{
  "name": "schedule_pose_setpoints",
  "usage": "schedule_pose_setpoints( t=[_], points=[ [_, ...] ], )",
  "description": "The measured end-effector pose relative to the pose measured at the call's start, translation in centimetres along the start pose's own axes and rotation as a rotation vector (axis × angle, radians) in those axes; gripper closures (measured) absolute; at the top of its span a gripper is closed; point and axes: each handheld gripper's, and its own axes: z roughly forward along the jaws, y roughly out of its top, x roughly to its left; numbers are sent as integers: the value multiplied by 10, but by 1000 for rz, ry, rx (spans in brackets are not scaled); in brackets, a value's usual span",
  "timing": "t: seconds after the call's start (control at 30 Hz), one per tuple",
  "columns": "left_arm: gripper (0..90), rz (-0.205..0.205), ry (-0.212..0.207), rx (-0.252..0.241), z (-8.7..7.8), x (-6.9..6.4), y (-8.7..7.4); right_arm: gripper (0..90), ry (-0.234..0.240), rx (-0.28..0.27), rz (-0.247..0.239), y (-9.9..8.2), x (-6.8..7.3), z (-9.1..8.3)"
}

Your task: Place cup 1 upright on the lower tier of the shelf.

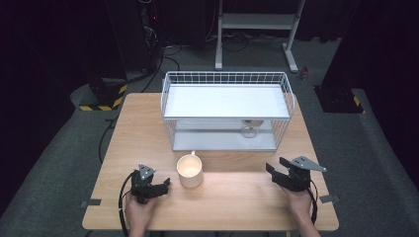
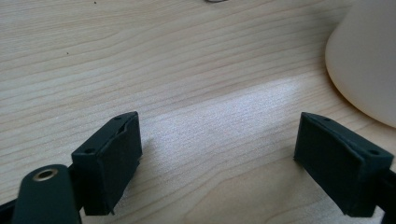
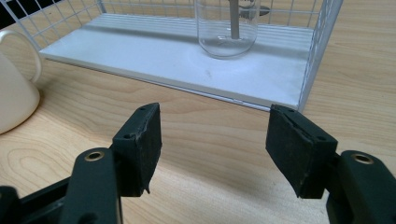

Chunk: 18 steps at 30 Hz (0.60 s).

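Note:
A cream mug (image 1: 190, 171) stands upright on the wooden table (image 1: 232, 197), just in front of a white wire rack (image 1: 226, 109). Its side shows at the right edge of the left gripper view as the mug (image 2: 366, 60), and at the left edge of the right gripper view as the mug (image 3: 14, 88). A clear glass (image 3: 228, 25) stands on the rack's lower shelf, near the right end; in the high view the glass (image 1: 249, 129) is faint. My left gripper (image 1: 159, 185) is open, left of the mug. My right gripper (image 1: 274, 169) is open over bare wood, at the table's right.
The rack has a solid white upper shelf (image 1: 225, 101) and a lower shelf (image 3: 187, 60), open toward me. Dark floor, cables and a metal stand (image 1: 257, 29) lie beyond the table's far edge. Bare wood stretches between the two grippers.

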Motion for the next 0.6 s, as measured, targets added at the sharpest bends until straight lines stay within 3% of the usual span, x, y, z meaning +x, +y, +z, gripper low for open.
schedule_pose_setpoints(
  t=[0.6],
  points=[
    [153, 1, 0, 1, 0, 0, 0, 357, -14, 8, 12, -16, -5, -11]
  ],
)
